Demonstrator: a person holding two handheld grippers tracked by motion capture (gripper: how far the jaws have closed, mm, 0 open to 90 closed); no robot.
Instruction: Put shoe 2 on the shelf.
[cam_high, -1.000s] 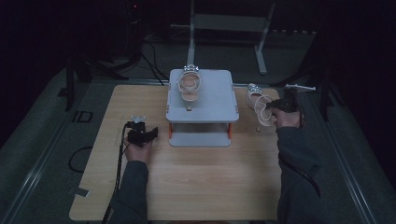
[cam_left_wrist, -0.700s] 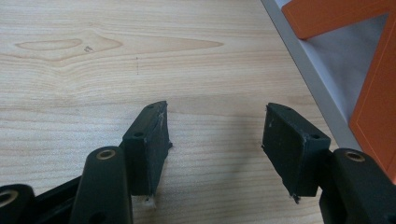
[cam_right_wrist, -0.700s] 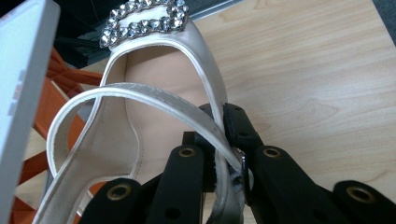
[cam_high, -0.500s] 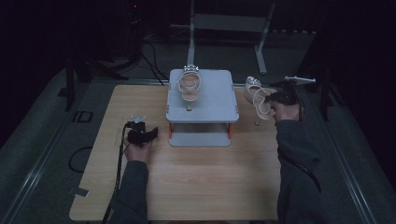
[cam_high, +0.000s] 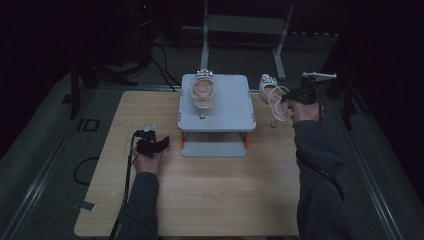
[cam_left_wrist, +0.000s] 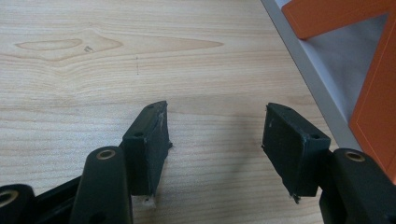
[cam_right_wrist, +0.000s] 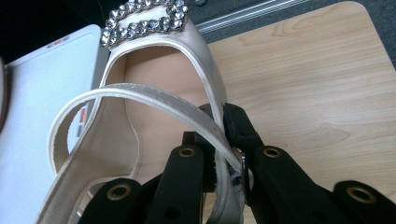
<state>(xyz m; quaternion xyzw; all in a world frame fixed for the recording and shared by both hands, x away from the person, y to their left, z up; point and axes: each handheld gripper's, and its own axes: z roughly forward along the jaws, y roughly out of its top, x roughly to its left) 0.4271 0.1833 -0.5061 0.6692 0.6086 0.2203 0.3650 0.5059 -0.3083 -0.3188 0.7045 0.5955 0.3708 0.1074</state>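
A cream high-heeled sandal (cam_high: 272, 97) with a rhinestone buckle hangs just right of the grey two-level stand (cam_high: 215, 122). My right gripper (cam_high: 290, 97) is shut on its side edge near the heel strap; the right gripper view shows the sandal (cam_right_wrist: 154, 107) close up, clamped between the jaws of my right gripper (cam_right_wrist: 219, 140). A matching sandal (cam_high: 202, 92) rests on the stand's top shelf. My left gripper (cam_high: 160, 143) lies low on the wooden table left of the stand. In the left gripper view that left gripper (cam_left_wrist: 212, 130) stands open over bare wood.
The stand has orange legs (cam_left_wrist: 373, 88) and a lower shelf (cam_high: 214, 148). The wooden table (cam_high: 210, 200) has broad free room in front of the stand. Metal frame legs (cam_high: 280, 50) and cables lie on the dark floor behind.
My right gripper has lifted the sandal and carried it up and slightly left, toward the stand's top shelf. The left gripper has stayed put.
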